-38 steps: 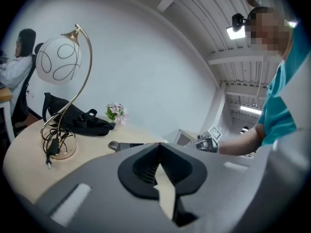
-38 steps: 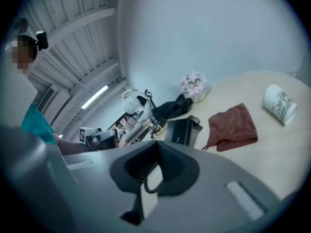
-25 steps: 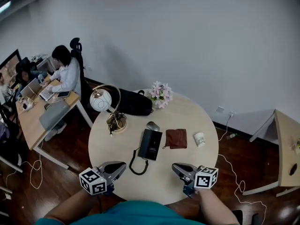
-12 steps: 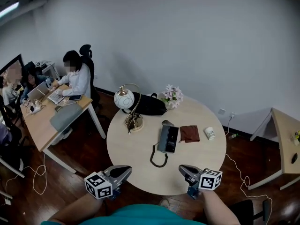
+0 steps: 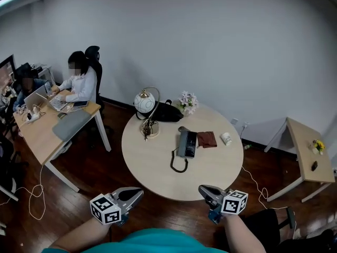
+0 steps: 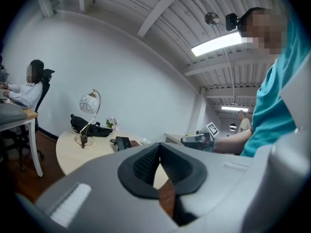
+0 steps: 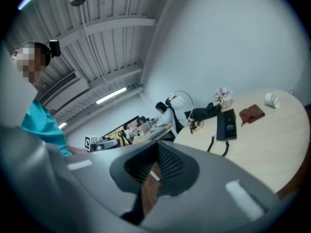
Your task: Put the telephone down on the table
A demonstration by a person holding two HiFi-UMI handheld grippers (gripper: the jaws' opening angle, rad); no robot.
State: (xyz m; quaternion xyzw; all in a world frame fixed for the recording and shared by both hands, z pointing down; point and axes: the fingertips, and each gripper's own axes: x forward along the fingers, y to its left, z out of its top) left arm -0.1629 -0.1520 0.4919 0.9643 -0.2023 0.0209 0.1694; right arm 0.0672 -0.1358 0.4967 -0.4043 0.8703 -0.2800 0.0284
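The black telephone (image 5: pixel 187 143) lies flat near the middle of the round beige table (image 5: pixel 152 167), handset on its cradle and its coiled cord (image 5: pixel 177 165) looping toward me. It also shows in the left gripper view as the telephone (image 6: pixel 122 142) and in the right gripper view as the telephone (image 7: pixel 227 124). My left gripper (image 5: pixel 138 192) and right gripper (image 5: pixel 202 190) hover over the wooden floor, short of the table's near edge and far from the phone. Both are shut with nothing between the jaws.
On the table stand a globe lamp (image 5: pixel 144 103), a black bag (image 5: pixel 166 112), flowers (image 5: pixel 187 101), a brown pouch (image 5: pixel 207 139) and a white cup (image 5: pixel 226 138). People sit at a desk (image 5: pixel 47 133) on the left. A small side table (image 5: pixel 305 157) stands on the right.
The table and phone have shrunk and moved farther off in the head view. Both grippers were over the table's near edge and now hang over the floor in front of it.
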